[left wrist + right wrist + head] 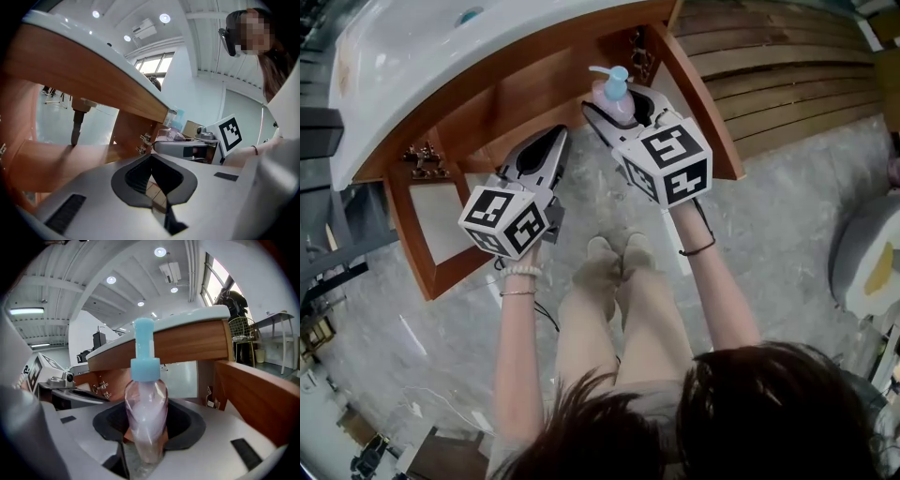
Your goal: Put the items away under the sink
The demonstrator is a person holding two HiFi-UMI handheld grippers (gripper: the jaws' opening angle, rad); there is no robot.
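Right hand-held gripper (pixel 623 111): jaws part-way closed and clamped on the body of a pump bottle (pixel 615 86), clear pinkish body with a blue pump head. The bottle stands upright, its long axis vertical and crosswise to the jaws, with the pump well above them. The nozzle points toward the left in the head view.

Left hand-held gripper (pixel 551 145): its 2 jaws are drawn together with nothing between them. It sits level with the right one, just beside it on the left.

Position: the bottle is at the mouth of the open vanity cabinet, below the white sink (pixel 384 56) and under the wooden front rail (pixel 516 84). It is on the right half of the opening, near the open right door (pixel 698 103). The open left door (pixel 412 225) is well apart from it.

Governing relation: the storage space lies straight ahead of the right jaws and lower. Judged that the bottle must go forward and down, kept upright, so that the pump clears the rail. The right hand carries the load. The left hand is nearer the left half of the opening and idle.
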